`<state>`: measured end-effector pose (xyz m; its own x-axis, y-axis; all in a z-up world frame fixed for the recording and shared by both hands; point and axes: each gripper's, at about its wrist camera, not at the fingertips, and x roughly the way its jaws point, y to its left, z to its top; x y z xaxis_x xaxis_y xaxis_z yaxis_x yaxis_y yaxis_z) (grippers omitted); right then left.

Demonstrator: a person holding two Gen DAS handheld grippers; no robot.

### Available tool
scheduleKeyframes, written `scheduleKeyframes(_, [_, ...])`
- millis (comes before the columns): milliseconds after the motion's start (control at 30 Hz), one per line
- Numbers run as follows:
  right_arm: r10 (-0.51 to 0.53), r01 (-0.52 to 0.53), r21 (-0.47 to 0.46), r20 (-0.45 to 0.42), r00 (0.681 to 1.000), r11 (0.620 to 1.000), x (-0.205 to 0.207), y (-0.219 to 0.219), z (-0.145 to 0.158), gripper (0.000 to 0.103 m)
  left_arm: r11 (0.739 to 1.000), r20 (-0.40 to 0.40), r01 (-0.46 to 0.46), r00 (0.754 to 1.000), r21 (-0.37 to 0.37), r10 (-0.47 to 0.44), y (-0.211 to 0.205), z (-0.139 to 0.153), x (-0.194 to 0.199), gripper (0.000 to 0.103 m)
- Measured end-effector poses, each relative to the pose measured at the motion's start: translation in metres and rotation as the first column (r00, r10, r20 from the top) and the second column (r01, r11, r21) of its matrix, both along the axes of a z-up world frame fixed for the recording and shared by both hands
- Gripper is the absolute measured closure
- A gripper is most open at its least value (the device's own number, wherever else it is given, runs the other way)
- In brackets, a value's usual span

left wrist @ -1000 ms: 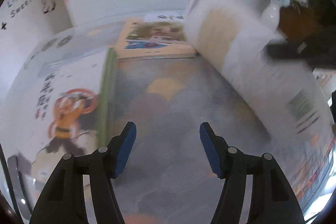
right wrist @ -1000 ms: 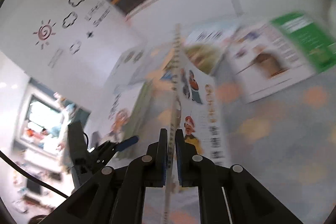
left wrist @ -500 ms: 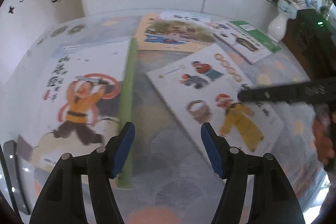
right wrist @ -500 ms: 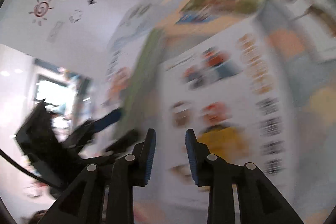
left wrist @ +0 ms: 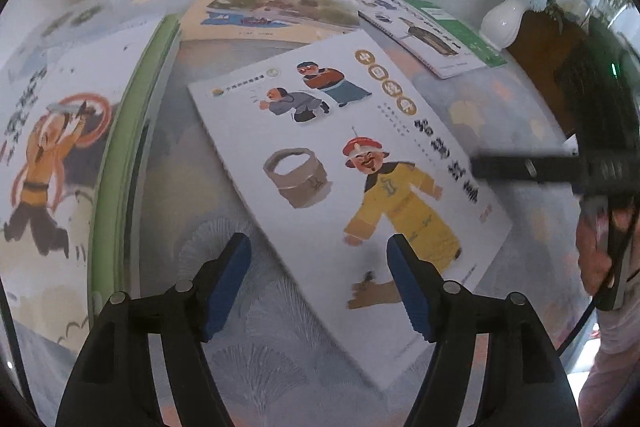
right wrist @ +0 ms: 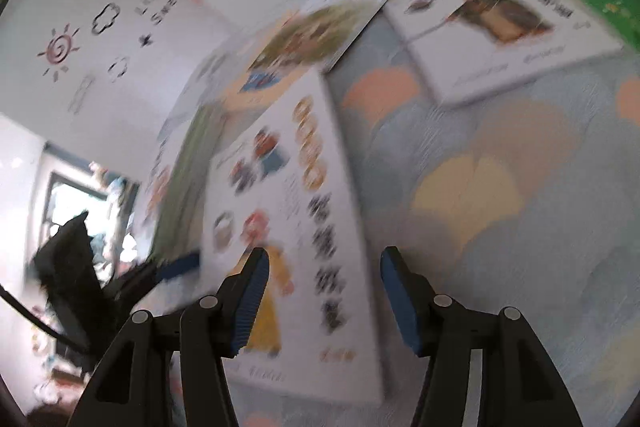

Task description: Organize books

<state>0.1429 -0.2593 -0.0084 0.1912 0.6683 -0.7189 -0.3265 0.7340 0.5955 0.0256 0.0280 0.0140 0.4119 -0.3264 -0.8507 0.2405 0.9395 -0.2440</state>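
Left wrist view: left tool [left wrist: 318, 267], jaws opening, nothing between them, hovered over white picture book [left wrist: 344, 163] lying flat on patterned desk [left wrist: 256, 355], beside green-spined book [left wrist: 120, 155].

Right wrist view: right tool [right wrist: 322, 287], jaws opening and empty, above same book's near edge. Advice: square the book against its neighbours before stacking; grip by an edge.

White doodled wall [right wrist: 100, 39], bright window [right wrist: 76, 211]
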Motion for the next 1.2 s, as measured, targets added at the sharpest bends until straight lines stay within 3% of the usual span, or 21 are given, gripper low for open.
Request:
scheduleKeyframes(100, [0.081, -0.079, 0.036, -0.04, 0.996, 0.996, -0.018, 0.001, -0.004, 0.045, 0.998, -0.002, 0.023, 1.0, -0.054, -0.023, 0.005, 0.0, -0.004, 0.035])
scheduleKeyframes(267, [0.159, -0.132, 0.232, -0.102, 0.982, 0.964, -0.005, -0.022, -0.025, 0.049, 0.994, 0.0, 0.035, 0.999, -0.108, -0.035, 0.007, -0.003, 0.004, 0.036])
scheduleKeyframes(333, [0.175, -0.144, 0.234, -0.116, 0.978, 0.962, 0.003, -0.02, -0.027, 0.058, 0.988, -0.003, 0.026, 1.0, -0.149, -0.026, 0.011, -0.004, 0.007, 0.036])
scheduleKeyframes(467, [0.193, -0.168, 0.222, -0.1, 0.976, 0.96, 0.005, -0.014, -0.025, 0.062, 0.986, 0.003, 0.026, 1.0, -0.162, -0.026, 0.01, -0.005, 0.01, 0.036])
scheduleKeyframes(600, [0.156, -0.132, 0.225, -0.093, 0.983, 0.965, 0.013, -0.018, -0.038, 0.096, 0.98, 0.003, 0.02, 1.0, -0.198, -0.02, 0.012, -0.006, 0.014, 0.036])
scheduleKeyframes(633, [0.147, -0.112, 0.292, -0.1, 0.984, 0.95, 0.016, -0.026, -0.043, 0.099, 0.976, 0.0, 0.019, 1.0, -0.217, -0.02, 0.014, -0.007, 0.016, 0.036])
scheduleKeyframes(700, [0.143, -0.106, 0.339, -0.084, 0.986, 0.935, 0.013, -0.033, -0.047, 0.1, 0.969, -0.008, 0.011, 1.0, -0.247, -0.013, 0.017, -0.008, 0.019, 0.036])
scheduleKeyframes(800, [0.141, -0.124, 0.355, -0.02, 0.99, 0.927, 0.005, -0.037, -0.044, 0.1, 0.961, -0.023, -0.024, 1.0, -0.276, 0.019, 0.022, -0.009, 0.022, 0.042])
scheduleKeyframes(900, [0.146, -0.115, 0.404, -0.046, 0.988, 0.908, 0.008, -0.044, -0.046, 0.1, 0.932, -0.05, -0.058, 0.998, -0.357, 0.043, 0.031, -0.012, 0.026, 0.049])
scheduleKeyframes(1100, [0.15, -0.113, 0.437, -0.05, 0.987, 0.892, 0.003, -0.057, -0.047, 0.099, 0.898, -0.087, -0.106, 0.993, -0.428, 0.076, 0.035, -0.017, 0.03, 0.053])
scheduleKeyframes(1133, [0.149, -0.114, 0.433, -0.048, 0.988, 0.894, 0.001, -0.058, -0.046, 0.099, 0.871, -0.108, -0.099, 0.993, -0.481, 0.053, 0.035, -0.02, 0.033, 0.057])
scheduleKeyframes(1167, [0.148, -0.114, 0.431, -0.048, 0.988, 0.895, 0.002, -0.057, -0.044, 0.099, 0.831, -0.148, -0.092, 0.989, -0.549, 0.012, 0.034, -0.027, 0.037, 0.068])
scheduleKeyframes(1200, [0.149, -0.114, 0.429, -0.049, 0.988, 0.896, 0.0, -0.058, -0.044, 0.099, 0.809, -0.186, -0.099, 0.982, -0.579, -0.013, 0.029, -0.034, 0.042, 0.075])
